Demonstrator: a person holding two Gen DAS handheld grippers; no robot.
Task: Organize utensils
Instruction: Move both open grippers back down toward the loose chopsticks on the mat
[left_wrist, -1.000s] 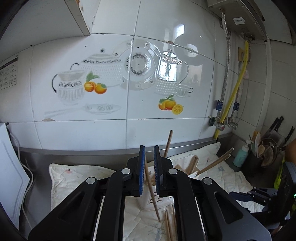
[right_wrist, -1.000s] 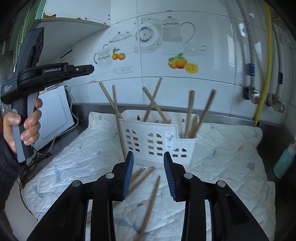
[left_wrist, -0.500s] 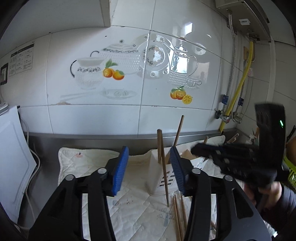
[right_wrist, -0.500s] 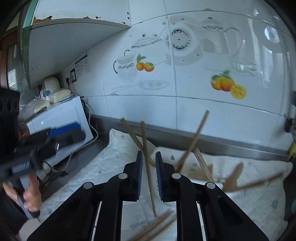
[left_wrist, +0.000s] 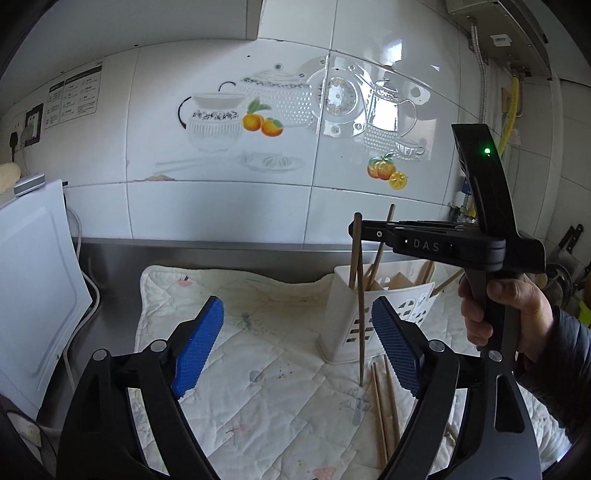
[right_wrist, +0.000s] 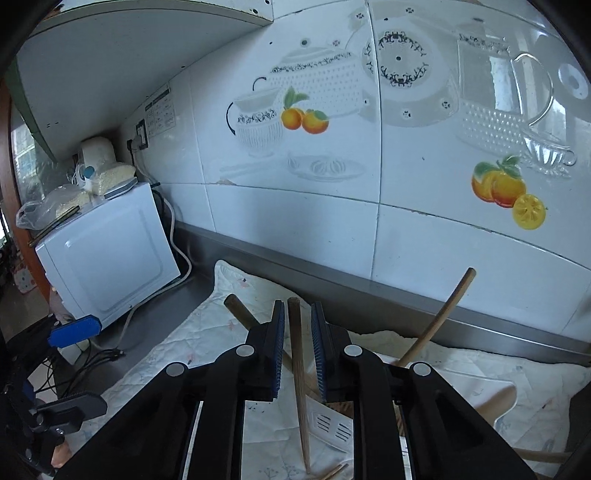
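White utensil caddy (left_wrist: 373, 314) sits on quilted mat (left_wrist: 266, 369), right of my left gripper (left_wrist: 295, 347), jaws wide apart. Right gripper (right_wrist: 297, 354) clamps a chopstick (left_wrist: 357, 295) upright, just outside caddy's near wall.

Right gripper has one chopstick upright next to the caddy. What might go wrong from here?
The right gripper pinches the chopstick only near its top, so the long lower part may swing or slip. Its tip sits low beside the white caddy, outside it, so it likely needs a lift over the rim or it could nudge the caddy. Chopsticks already leaning inside may block entry.
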